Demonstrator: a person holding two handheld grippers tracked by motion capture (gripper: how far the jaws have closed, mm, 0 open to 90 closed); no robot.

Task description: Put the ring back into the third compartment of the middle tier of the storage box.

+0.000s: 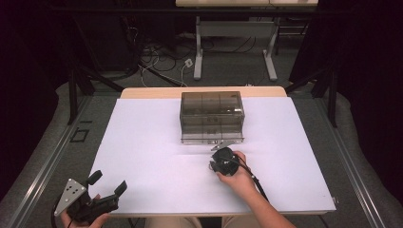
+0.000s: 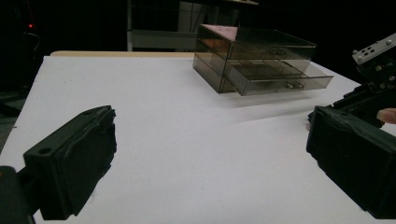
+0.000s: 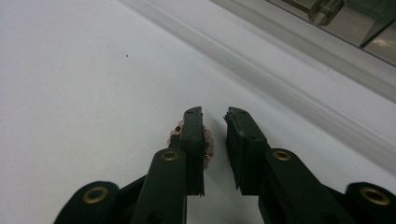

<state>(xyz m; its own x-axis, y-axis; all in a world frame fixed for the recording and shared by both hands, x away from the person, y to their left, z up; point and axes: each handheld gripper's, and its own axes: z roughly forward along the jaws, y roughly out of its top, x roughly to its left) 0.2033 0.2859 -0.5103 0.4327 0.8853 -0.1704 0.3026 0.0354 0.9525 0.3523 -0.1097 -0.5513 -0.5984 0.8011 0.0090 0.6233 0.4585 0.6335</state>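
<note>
- Right, your right gripper is down on the white table, just in front of the smoky clear drawer box, jaws narrowed to a slim gap.
- In the right gripper view a small pinkish beaded thing lies on the table; it peeks out on both sides of the left-hand jaw, mostly hidden behind it.
- So it sits left of the gap, not squarely in it. I can't tell whether a pad touches it, and nothing is pinched yet.
- Its long axis is too hidden to call.
- The lower drawer stands pulled out toward you, right beside that gripper.
- Your left gripper hangs wide open and empty at the near left edge of the table, well away.
- My read: the right hand is far nearer, and it likely needs a nudge toward that left-hand jaw before it closes.
</note>
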